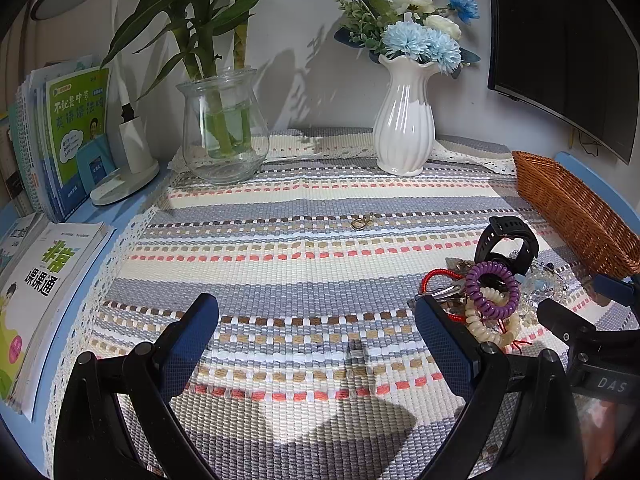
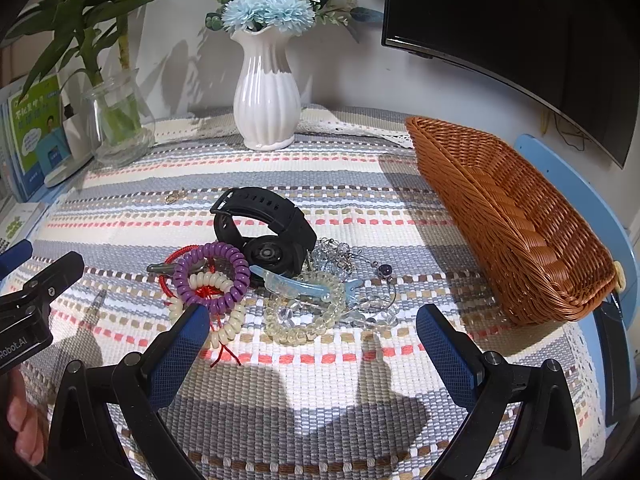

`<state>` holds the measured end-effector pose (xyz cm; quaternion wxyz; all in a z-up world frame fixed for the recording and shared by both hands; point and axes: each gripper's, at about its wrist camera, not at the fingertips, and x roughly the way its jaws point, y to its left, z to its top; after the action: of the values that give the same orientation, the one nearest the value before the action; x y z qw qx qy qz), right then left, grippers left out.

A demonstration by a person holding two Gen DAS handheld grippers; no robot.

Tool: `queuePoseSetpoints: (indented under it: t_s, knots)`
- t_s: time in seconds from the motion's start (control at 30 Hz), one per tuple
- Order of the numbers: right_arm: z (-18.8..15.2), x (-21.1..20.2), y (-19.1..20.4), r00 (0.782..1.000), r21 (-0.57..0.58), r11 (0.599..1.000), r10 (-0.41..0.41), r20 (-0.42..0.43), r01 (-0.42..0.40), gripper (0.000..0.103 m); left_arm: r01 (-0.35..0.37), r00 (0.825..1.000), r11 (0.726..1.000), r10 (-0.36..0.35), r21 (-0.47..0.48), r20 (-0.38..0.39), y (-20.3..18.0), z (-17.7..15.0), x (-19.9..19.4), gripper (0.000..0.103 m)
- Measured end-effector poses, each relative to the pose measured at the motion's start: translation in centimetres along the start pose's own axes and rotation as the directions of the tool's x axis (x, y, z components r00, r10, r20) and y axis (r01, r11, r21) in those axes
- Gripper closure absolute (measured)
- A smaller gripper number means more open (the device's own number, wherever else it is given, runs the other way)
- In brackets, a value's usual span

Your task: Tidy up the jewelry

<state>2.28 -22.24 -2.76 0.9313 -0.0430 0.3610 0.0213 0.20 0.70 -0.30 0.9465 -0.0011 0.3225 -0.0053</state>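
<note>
**Operator:** Confirm the layout, largest item first.

**Technician:** The striped woven mat (image 2: 320,380) carries everything. The wicker basket (image 2: 508,220) sits along its right edge and appears empty as far as its interior shows. The jewelry pile lies right of the mat's centre, just beside the basket's near end. In it, the black watch (image 2: 264,232) stands at the back. The purple coil bracelet (image 2: 212,276) lies over a cream bead bracelet (image 2: 224,328) on the left, and the clear bead bracelet (image 2: 304,316) lies in front. One small gold clasp (image 1: 362,222) lies apart, toward the mat's far edge.

**Operator:** Gripper status?

**Technician:** The right gripper (image 2: 312,344) hovers just short of the pile, jaws spread wide, holding nothing. The left gripper (image 1: 316,340) is likewise wide open and empty, over bare mat left of the pile.

**Operator:** Recommended procedure?

**Technician:** Judgement only: take one item per pass. The items overlap, and the red cord (image 2: 212,320) threads under the bracelets, so snagging is likely. Start with the watch or the clear bracelet. Close across a single band, lift straight up, then release inside the basket.
</note>
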Motion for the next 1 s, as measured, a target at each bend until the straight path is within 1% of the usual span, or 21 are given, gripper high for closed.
queuePoseSetpoints:
  t_s: [0.6,0.73,0.8,0.87,0.93,0.97,1.0]
  knots:
    - [0.0,0.0,0.1,1.000,-0.001,1.000,-0.003,0.000,0.003,0.001,-0.001,1.000,1.000,0.001,0.001,-0.002,0.1,0.0,0.3,0.004]
    - [0.0,-0.1,0.1,1.000,0.001,1.000,-0.009,0.006,0.009,0.001,0.009,1.000,1.000,-0.009,-0.004,0.000,0.1,0.1,0.2,0.004]
    - [0.0,-0.4,-0.1,1.000,0.007,1.000,-0.012,0.018,0.012,0.001,0.010,1.000,1.000,-0.009,0.007,-0.018,0.1,0.3,0.2,0.004]
    - [0.1,-0.5,-0.3,1.000,0.009,1.000,-0.002,0.014,0.002,0.001,0.052,0.997,0.998,-0.049,0.037,-0.063,0.1,0.6,-0.3,0.006]
    - [0.2,-0.6,-0.7,0.999,0.009,0.999,0.054,-0.006,-0.054,0.001,0.086,0.993,0.993,-0.079,0.079,-0.085,0.2,1.0,-1.0,0.008]
    - [0.1,-0.8,-1.1,0.996,0.005,0.996,0.087,-0.016,-0.087,0.001,0.111,0.990,0.988,-0.101,0.106,-0.096,0.2,1.3,-1.3,0.008]
    - [0.1,-1.0,-1.2,0.995,-0.001,0.995,0.095,-0.020,-0.095,0.001,0.150,0.984,0.978,-0.134,0.143,-0.118,0.1,1.7,-1.6,0.008]
